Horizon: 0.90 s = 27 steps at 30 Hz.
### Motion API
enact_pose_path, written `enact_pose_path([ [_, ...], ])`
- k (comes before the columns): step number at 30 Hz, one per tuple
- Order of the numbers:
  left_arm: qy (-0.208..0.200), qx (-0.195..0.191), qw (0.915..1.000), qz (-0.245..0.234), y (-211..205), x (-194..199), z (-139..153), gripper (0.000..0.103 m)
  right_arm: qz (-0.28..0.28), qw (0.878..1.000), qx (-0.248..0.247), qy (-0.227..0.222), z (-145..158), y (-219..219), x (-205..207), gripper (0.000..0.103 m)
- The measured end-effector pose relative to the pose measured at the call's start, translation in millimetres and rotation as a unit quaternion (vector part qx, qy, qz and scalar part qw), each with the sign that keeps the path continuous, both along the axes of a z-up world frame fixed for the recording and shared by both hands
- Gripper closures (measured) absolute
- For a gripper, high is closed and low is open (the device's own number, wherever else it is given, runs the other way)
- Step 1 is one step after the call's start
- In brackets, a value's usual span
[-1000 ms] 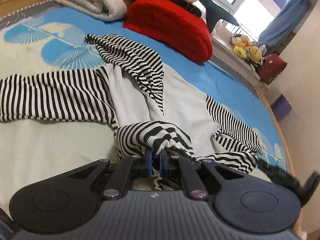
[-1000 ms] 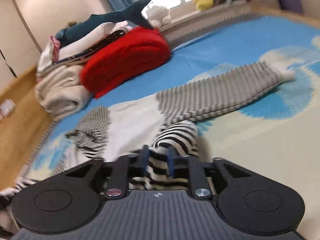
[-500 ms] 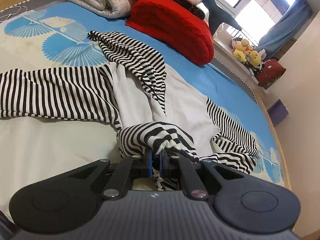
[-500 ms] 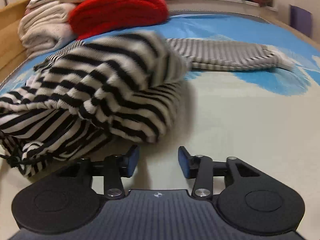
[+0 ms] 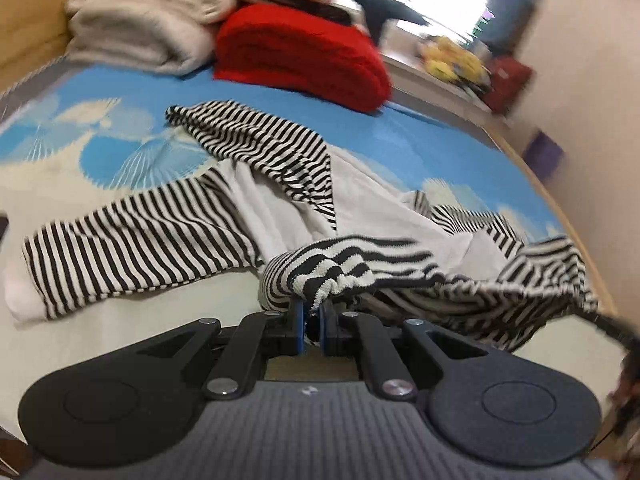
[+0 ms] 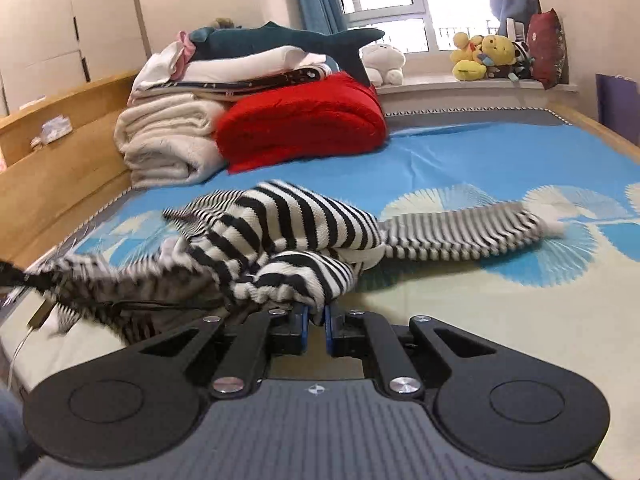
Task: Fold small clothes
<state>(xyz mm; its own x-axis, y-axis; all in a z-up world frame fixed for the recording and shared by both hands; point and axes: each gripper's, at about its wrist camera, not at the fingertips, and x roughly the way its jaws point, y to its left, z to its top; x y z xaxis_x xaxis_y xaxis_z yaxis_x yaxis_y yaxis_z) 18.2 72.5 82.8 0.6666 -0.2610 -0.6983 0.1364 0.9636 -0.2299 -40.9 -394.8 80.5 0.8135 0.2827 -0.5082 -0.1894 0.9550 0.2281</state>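
In the left wrist view, the left gripper (image 5: 312,314) clamps a bunched striped edge of the black-and-white striped garment (image 5: 280,184), which sprawls across the blue patterned bedspread (image 5: 420,148) toward 12 o'clock, one sleeve trailing to 9 o'clock and a red folded blanket (image 5: 304,56) beyond. In the right wrist view, the right gripper (image 6: 316,320) pinches another striped fold of the garment heaped just ahead, a sleeve stretching to 3 o'clock, with cream blankets (image 6: 168,140) at 11 o'clock and plush toys (image 6: 484,56) on the windowsill at 1 o'clock.

No readable text, label, brand or number anywhere in either view.
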Motion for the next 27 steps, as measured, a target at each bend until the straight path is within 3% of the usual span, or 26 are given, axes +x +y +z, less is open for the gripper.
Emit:
enact_pose_path([
  [1,-0.007,0.026,0.9996,-0.012,0.2,-9.5,1.4,0.096,-0.002,1.0,-0.003,0.015,5.8,-0.9,-11.3,0.103],
  [4,-0.008,0.105,0.9932,-0.049,-4.2,-33.2,-14.2,0.096,-0.04,0.997,-0.022,0.069,-7.5,-8.4,-47.2,0.103],
  [7,0.084,0.133,0.9843,-0.08,-7.5,-37.1,-65.4,0.092,-0.083,0.977,-0.104,0.168,-62.0,-15.7,-52.1,0.103],
  [8,0.112,0.135,0.9812,-0.08,-6.6,-39.4,-80.3,0.092,-0.096,0.966,-0.097,0.22,-76.6,-22.7,-48.2,0.103],
  [9,0.136,0.128,0.9794,-0.076,-3.9,-43.2,-91.8,0.091,-0.11,0.965,-0.081,0.225,-79.2,-28.6,-50.3,0.103],
  [11,0.153,0.088,0.9818,-0.071,9.7,-54.3,-102.9,0.077,-0.124,0.97,-0.05,0.202,-73.6,-28.5,-58.8,0.099],
  [13,0.142,0.041,0.9881,-0.044,29.5,-63.7,-98.8,0.034,-0.106,0.974,-0.037,0.195,-70.6,-15.5,-64.9,0.086],
  [14,0.125,0.022,0.9914,-0.029,40.8,-66.6,-93.5,0.03,-0.094,0.977,-0.032,0.19,-69.7,-9.0,-63.2,0.073],
  [15,0.105,0.009,0.9943,-0.013,51.7,-69.6,-87.5,0.027,-0.087,0.979,-0.027,0.184,-70.2,1.0,-61.7,0.064],
  [18,0.079,0.001,0.9963,0.034,70.9,-63.6,-78.7,0.027,-0.078,0.982,-0.005,0.172,-70.0,22.2,-37.9,0.056],
  [20,0.069,-0.001,0.9949,0.074,79.3,-46.6,-81.9,0.027,-0.089,0.981,0.014,0.173,-72.0,32.8,-17.8,0.055],
  [23,0.088,-0.02,0.9903,0.106,84.7,-2.9,-106.4,0.028,-0.126,0.975,0.056,0.175,-84.4,38.6,14.5,0.055],
  [27,0.131,-0.14,0.9801,0.05,68.3,32.7,-140.0,0.028,-0.151,0.959,0.115,0.213,-108.1,23.6,39.3,0.048],
])
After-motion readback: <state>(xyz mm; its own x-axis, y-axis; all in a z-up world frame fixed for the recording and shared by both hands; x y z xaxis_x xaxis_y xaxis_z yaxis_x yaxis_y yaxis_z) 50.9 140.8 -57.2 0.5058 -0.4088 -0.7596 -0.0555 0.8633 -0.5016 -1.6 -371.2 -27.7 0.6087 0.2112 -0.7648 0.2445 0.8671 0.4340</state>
